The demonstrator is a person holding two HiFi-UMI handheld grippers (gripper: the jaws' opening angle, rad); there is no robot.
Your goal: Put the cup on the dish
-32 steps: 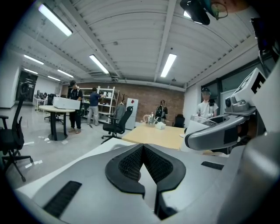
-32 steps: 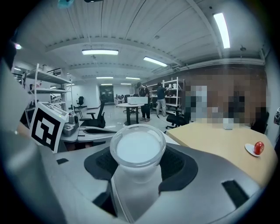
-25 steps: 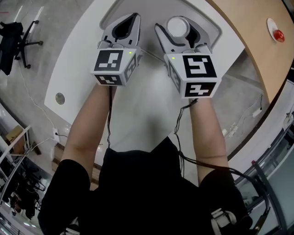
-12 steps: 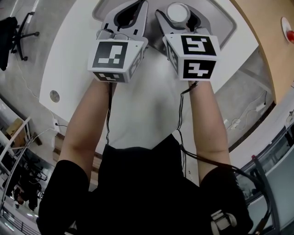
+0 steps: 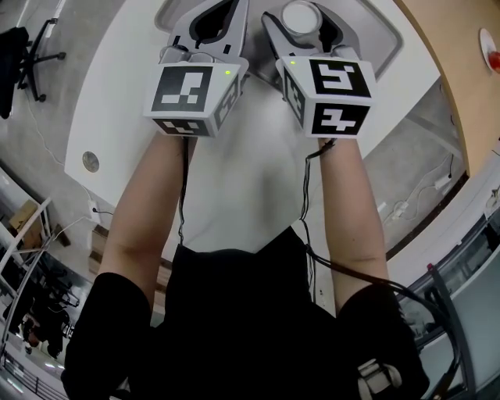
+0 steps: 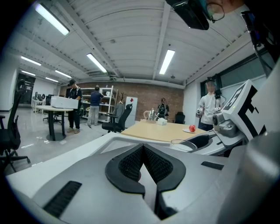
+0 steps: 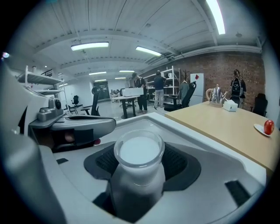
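The cup (image 5: 300, 13) is a clear glass with a milky white inside, held upright over the white table (image 5: 234, 180). My right gripper (image 5: 303, 25) is shut on it. In the right gripper view the cup (image 7: 139, 151) fills the space between the dark pads (image 7: 177, 162). My left gripper (image 5: 219, 16) hangs just to its left, shut with nothing between its ribbed pads (image 6: 131, 162). From the left gripper view the cup's rim (image 6: 183, 144) shows at the right. The only dish in sight is a small plate (image 5: 483, 35) bearing a red apple.
That plate sits on a long wooden table (image 7: 227, 124) to the right, along with a kettle (image 7: 216, 94) and a tissue box. An office chair (image 5: 31, 55) stands on the floor at far left. Several people stand by shelves and desks at the back.
Both grippers have moved forward over the white table, higher in the head view. The cup stays in the right gripper and the left stays shut.
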